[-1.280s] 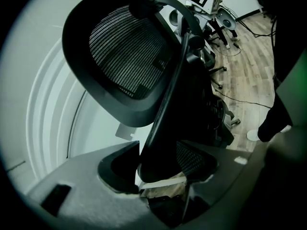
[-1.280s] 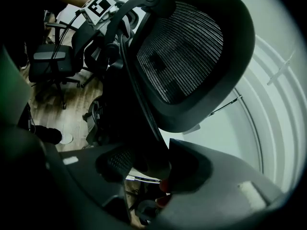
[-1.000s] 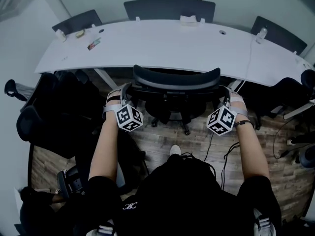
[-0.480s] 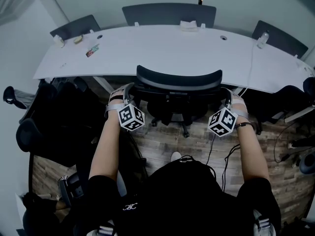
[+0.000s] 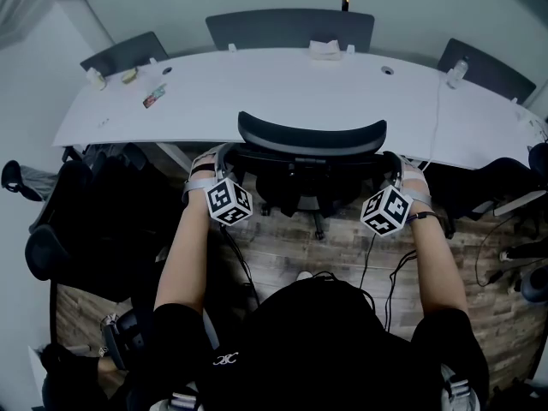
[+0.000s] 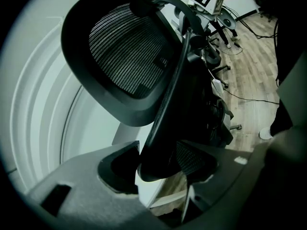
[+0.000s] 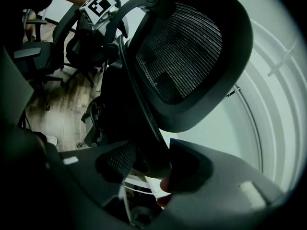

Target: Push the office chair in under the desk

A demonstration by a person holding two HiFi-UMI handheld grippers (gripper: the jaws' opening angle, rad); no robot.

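The black office chair (image 5: pixel 310 148), with a mesh back, stands at the near edge of the long white desk (image 5: pixel 282 92), its seat partly under the top. My left gripper (image 5: pixel 221 156) is shut on the left edge of the backrest frame, and my right gripper (image 5: pixel 394 161) on the right edge. In the left gripper view the frame's curved rim (image 6: pixel 160 128) runs down between the jaws of the left gripper (image 6: pixel 158 169). The right gripper view shows the same on its side, with the rim (image 7: pixel 144 114) held by the right gripper (image 7: pixel 148 164).
Three grey chairs (image 5: pixel 291 26) stand behind the desk. Black chairs (image 5: pixel 94 221) crowd the floor on my left, and another (image 5: pixel 505 174) stands on my right. Cables (image 5: pixel 377 264) trail over the wood floor. Small items (image 5: pixel 154 97) and a bottle (image 5: pixel 456 68) lie on the desk.
The chair has rolled forward with both grippers on it, so its back now stands closer to the desk edge. The person has stepped forward behind it.
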